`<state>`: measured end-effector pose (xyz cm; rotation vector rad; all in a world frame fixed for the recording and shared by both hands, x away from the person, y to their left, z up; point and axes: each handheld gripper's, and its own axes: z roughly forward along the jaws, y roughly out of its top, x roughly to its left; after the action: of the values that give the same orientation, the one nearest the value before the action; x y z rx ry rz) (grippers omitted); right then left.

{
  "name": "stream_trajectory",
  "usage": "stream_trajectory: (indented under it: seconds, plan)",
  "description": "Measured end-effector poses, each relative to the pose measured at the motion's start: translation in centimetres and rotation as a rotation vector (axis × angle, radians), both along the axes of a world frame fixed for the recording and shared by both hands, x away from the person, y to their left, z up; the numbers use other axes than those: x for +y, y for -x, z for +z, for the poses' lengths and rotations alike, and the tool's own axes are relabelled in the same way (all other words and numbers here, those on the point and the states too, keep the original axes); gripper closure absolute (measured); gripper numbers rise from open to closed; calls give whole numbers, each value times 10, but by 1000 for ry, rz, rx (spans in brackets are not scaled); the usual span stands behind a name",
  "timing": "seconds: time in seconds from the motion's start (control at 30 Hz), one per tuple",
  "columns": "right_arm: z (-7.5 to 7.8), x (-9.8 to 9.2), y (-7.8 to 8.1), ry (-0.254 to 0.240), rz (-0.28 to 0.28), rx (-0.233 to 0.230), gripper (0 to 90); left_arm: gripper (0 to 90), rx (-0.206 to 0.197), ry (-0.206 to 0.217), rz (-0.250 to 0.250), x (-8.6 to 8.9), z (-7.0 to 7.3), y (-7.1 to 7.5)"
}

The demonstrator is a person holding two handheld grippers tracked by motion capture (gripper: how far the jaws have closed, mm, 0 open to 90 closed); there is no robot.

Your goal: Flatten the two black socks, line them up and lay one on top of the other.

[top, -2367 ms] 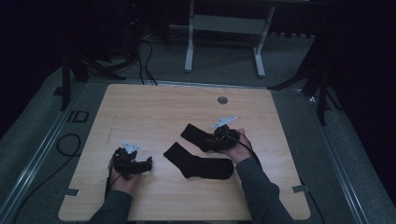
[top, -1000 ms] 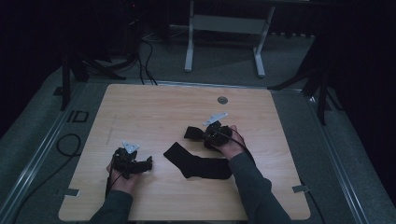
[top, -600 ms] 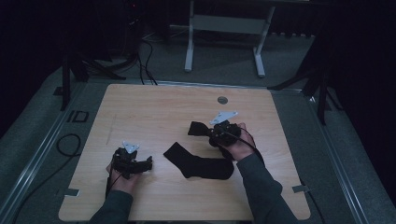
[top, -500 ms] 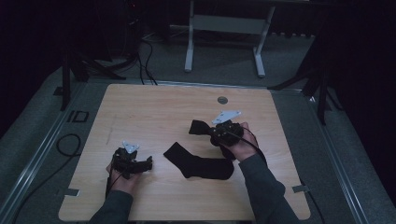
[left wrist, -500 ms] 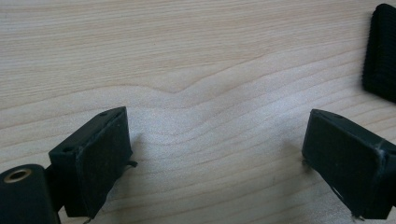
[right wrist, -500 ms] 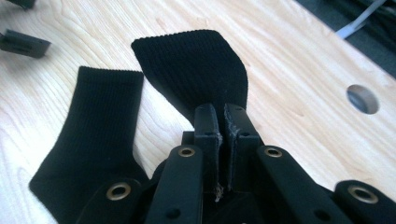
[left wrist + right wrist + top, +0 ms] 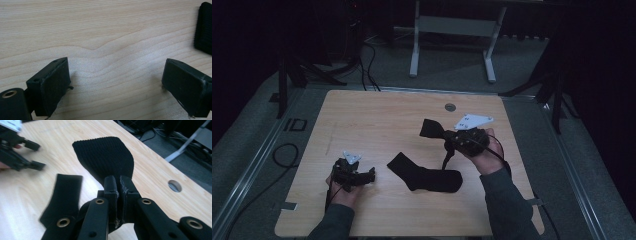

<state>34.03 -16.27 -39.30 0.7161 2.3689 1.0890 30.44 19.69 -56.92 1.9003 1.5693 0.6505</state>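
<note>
Right now my right gripper (image 7: 443,136) is pinched tight on a black sock (image 7: 105,157), which I see best in the right gripper view: the two black jaws are pressed together with a fold of the ribbed knit caught between them, and the rest of the sock fans out ahead of the jaw tips, wider the farther it gets from them. In the high view that same held sock (image 7: 431,129) sticks out from the claw's tip toward the left and far side of the wooden table (image 7: 377,115), clear of the surface as far as I can tell.

A second black sock (image 7: 424,172) lies flat on the table, nearer to me than the right claw and below it. In the right gripper view it (image 7: 63,197) sits to the left of the jaws.

My left gripper (image 7: 371,175) rests low over the table with its jaws spread wide and nothing but bare wood grain between them in the left gripper view. The flat sock's cuff end (image 7: 203,28) shows just past the jaw that stands at the right of that view, ahead of it and not touching it.
</note>
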Motion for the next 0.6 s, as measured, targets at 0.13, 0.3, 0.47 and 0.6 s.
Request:
stream_trajectory:
  seconds: [0.13,0.3,0.47,0.6]
  plan:
    - [-2,10,10,11,12,20,849,82,0,2,4,0,0,0]
    - [-20,28,14,11,25,82,850,82,1,0,3,0,0,0]
    - [-44,41,11,-2,-1,152,850,82,2,0,5,0,0,0]
    - [-61,52,7,-22,-17,200,850,82,0,0,10,-1,0,0]
